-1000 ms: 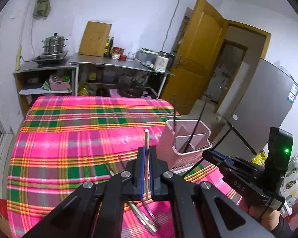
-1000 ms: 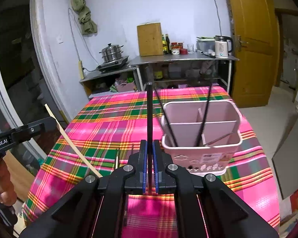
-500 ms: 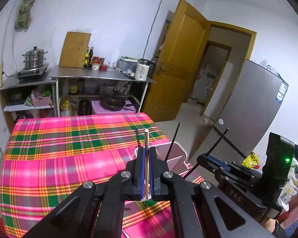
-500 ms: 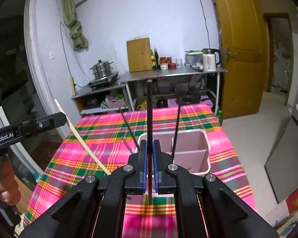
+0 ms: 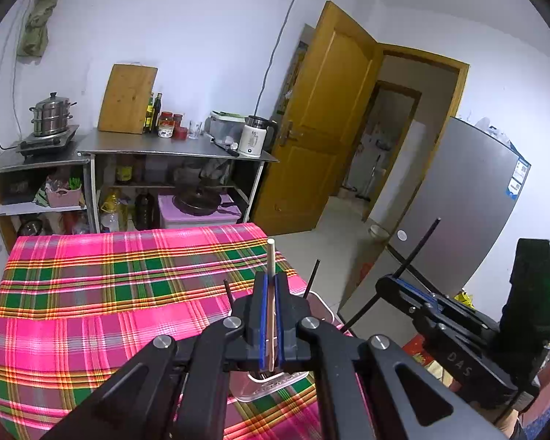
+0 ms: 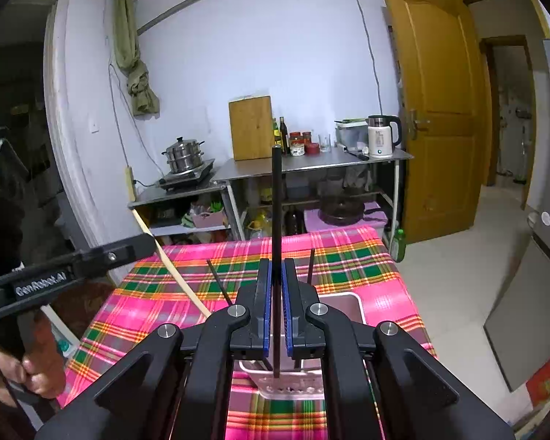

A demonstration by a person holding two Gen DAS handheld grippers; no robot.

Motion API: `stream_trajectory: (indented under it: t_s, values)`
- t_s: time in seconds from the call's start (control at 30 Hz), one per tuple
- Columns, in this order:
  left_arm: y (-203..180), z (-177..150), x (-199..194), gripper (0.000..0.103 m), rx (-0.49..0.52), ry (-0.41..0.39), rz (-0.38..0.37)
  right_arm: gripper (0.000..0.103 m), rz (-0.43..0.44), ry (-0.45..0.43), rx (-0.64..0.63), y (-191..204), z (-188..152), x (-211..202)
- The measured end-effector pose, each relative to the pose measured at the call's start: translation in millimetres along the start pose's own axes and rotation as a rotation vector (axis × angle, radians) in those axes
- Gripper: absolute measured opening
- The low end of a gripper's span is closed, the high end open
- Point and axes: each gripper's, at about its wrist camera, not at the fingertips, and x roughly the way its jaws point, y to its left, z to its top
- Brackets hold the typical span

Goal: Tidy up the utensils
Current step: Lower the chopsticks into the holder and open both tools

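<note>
My left gripper (image 5: 270,315) is shut on a pale wooden chopstick (image 5: 271,267) that points forward and up. It hangs over the pink utensil holder (image 5: 275,388), which stands on the pink plaid tablecloth (image 5: 91,293). My right gripper (image 6: 276,304) is shut on a black chopstick (image 6: 276,201) and is also above the holder (image 6: 348,304). Two black chopsticks (image 6: 218,280) lean in the holder. The left wrist view shows the right gripper (image 5: 396,286) at the right with its black stick (image 5: 418,253). The right wrist view shows the left gripper (image 6: 143,247) at the left with the wooden stick (image 6: 176,275).
Steel shelving (image 5: 172,150) behind the table carries a steamer pot (image 5: 49,113), a cutting board (image 5: 128,97), bottles and a kettle (image 5: 253,139). A yellow door (image 5: 330,128) and a grey fridge (image 5: 465,201) stand to the right. A person's hand (image 6: 36,366) grips the left handle.
Both grippers have risen with their chopsticks still clamped. The left one swung right over the holder, which now sits low under the fingers in both views.
</note>
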Motion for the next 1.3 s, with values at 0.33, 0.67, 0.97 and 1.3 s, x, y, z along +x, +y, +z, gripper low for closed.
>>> stream_trajectory:
  t_s: [0.33,0.67,0.97,1.3]
  values:
    - [4.5,-6.3,22.2,0.003,-0.007,0.023,0.0,0.005,0.0,-0.002,0.015,-3.8,1.4,9.4]
    - [15.3,-29.7,50.8,0.003,-0.013,0.067,0.004,0.005,-0.021,0.065,0.036,-12.6,-20.9,39.0]
    - [22.6,-49.7,70.0,0.003,-0.013,0.113,0.013,0.006,-0.018,0.141,0.053,-18.7,-45.9,66.0]
    - [26.9,-60.5,75.8,0.004,-0.017,0.134,0.025,0.008,-0.03,0.189,0.068,-27.3,-58.9,75.8]
